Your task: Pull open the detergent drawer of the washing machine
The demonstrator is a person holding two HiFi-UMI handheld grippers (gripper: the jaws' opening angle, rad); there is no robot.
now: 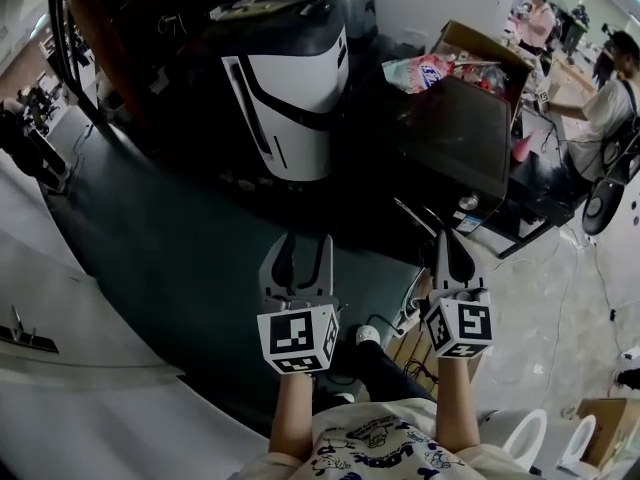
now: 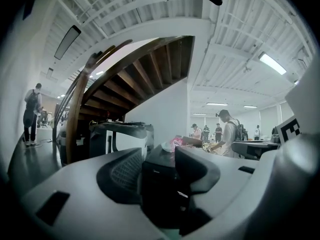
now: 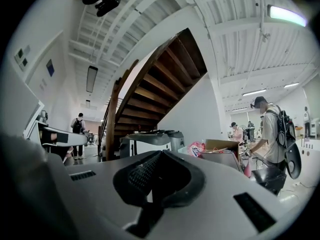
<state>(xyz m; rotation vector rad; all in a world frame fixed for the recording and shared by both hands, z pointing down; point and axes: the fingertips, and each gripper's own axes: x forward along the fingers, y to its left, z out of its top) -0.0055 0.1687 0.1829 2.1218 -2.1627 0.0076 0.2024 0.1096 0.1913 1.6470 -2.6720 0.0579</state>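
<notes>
The left gripper (image 1: 306, 240) (image 2: 160, 159) is held level with its two grey jaws spread apart and nothing between the pads. The right gripper (image 1: 448, 243) (image 3: 161, 154), just beside it, has its jaws brought together on nothing.

Both grippers hover above the dark green floor (image 1: 180, 258) and point at a dark box-shaped appliance (image 1: 455, 138) (image 2: 157, 184) well ahead. This is the likeliest washing machine, though its detergent drawer cannot be made out. An open brown cardboard box (image 1: 480, 48) with colourful packets sits behind the appliance's top. To its left, under the curved wooden staircase (image 2: 135, 74), stands a white machine with a black lid (image 1: 290, 98).
</notes>
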